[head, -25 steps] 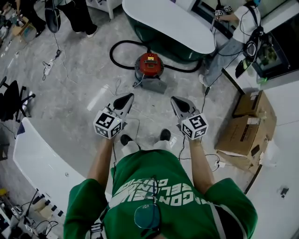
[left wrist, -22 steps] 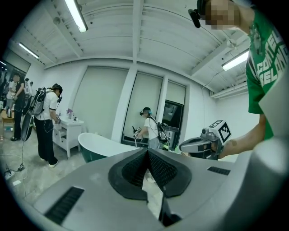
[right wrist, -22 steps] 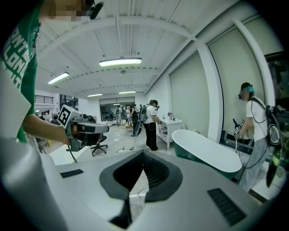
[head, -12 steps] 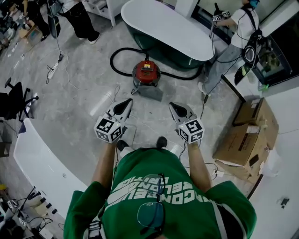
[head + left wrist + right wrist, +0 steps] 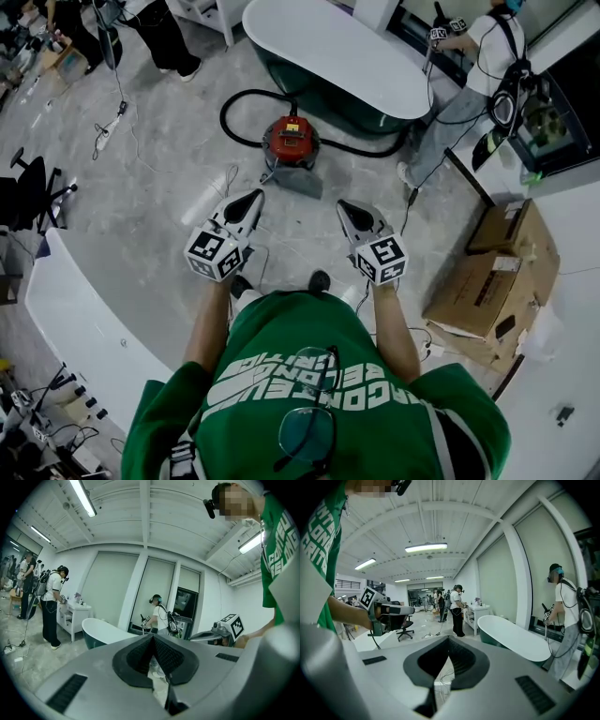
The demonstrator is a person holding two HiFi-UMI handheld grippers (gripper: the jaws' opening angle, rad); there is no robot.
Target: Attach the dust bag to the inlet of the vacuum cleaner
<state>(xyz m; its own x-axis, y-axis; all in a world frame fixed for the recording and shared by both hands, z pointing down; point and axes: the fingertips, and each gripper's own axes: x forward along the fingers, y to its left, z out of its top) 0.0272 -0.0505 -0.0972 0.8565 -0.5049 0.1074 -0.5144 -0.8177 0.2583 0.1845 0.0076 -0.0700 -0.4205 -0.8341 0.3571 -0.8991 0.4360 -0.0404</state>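
Red against the grey floor, the vacuum (image 5: 291, 142) stood well ahead of the person, its black hose (image 5: 228, 111) looped behind it. A grey flat piece (image 5: 302, 179) lay touching its near side, perhaps the bag; it was too small to tell, and the inlet could not be made out. The left gripper (image 5: 246, 201) and right gripper (image 5: 354, 212) were both clenched on nothing, held level and far from the vacuum. That fitted standing off before fitting the bag or after it. Any further handling would need a closer look at the inlet.
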